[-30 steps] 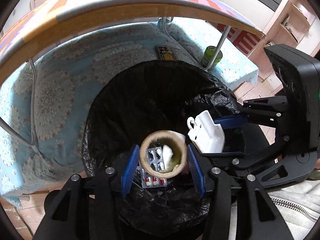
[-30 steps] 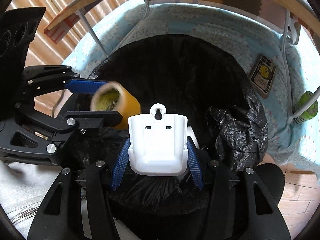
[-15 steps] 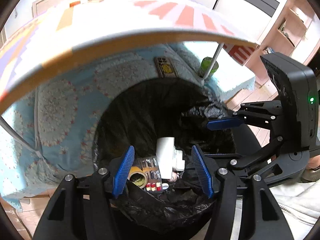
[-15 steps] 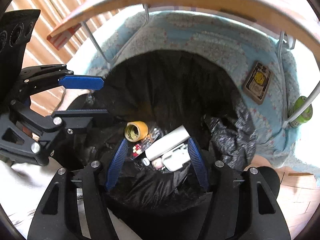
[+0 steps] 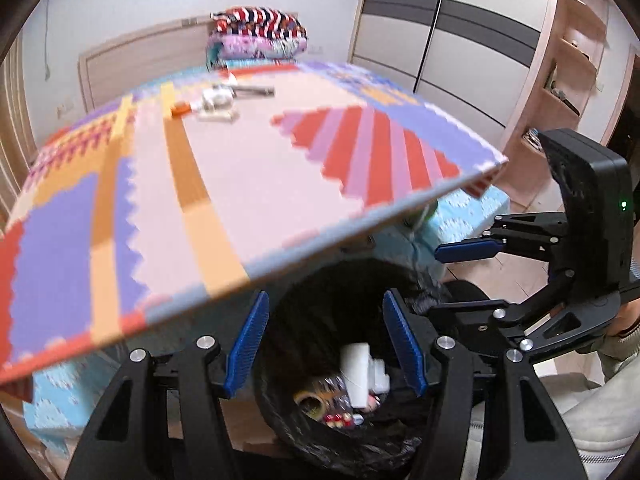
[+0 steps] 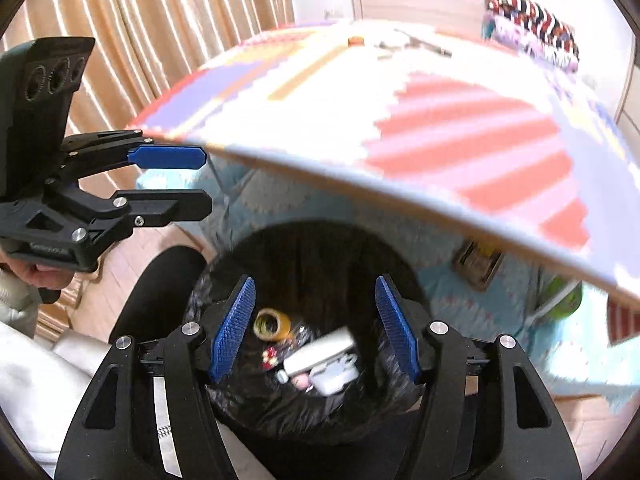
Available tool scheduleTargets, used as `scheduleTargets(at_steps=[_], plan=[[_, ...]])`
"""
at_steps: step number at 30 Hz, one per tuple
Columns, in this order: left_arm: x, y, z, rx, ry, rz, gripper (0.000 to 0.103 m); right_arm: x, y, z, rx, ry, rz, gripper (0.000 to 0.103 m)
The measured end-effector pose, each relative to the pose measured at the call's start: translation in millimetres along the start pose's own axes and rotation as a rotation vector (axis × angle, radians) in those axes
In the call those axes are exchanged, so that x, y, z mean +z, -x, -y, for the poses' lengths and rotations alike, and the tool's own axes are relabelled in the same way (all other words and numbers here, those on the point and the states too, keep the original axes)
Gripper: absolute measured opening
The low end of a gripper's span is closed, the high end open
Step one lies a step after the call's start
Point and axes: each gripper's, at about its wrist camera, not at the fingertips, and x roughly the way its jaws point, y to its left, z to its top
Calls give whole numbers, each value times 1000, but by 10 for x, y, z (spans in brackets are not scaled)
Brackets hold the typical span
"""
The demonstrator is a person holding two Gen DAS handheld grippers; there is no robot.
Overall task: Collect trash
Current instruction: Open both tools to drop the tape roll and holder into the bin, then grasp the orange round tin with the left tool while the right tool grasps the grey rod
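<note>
A: Any legible writing or brand marks?

B: None. The flat printed card [image 6: 476, 266] on the blue patterned cloth [image 6: 288, 200] under the table shows a yellow panel, but the text is too blurred. The green can [image 6: 566, 300] beside the table leg is unreadable as well.

A: Materials and shapes?

B: Round bin [image 5: 280, 364] lined with a crinkled, glossy black bag [image 6: 264, 404]. The table [image 5: 248, 184] above it carries a foam puzzle mat with toothed seams, in pink, orange, purple and red. Gripper pads are ribbed blue plastic on black frames with silver screws.

A: The trash itself?

B: All lying at the bottom of the bin: a yellow tape roll [image 6: 273, 323], hollow core facing up; a foil blister pack [image 5: 334, 406] with red capsules; a white tube-like piece [image 6: 320, 351] lying across a white moulded plastic holder [image 6: 334, 372]. Small white and orange items [image 5: 214, 104] sit on the far end of the table, blurred.

A: Tool state?

B: Left gripper [image 5: 325, 346] jaws spread wide, nothing between them, above the bin mouth. Right gripper [image 6: 315, 330] likewise spread and empty, above the bin.
</note>
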Motion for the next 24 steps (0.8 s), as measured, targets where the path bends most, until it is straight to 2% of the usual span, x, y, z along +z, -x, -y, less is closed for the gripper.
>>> scheduleTargets(at_steps=[10,18,24], plan=[[434,130,-259,51,-18,84,57,432,134,102,-35,52,88,62],[806,46,-534,82,-15,110,57,843,125,205,-73,93,133,62],[1043,-90,-722,95,-19,116,57,1138,-48,359,-96,116,154,62]])
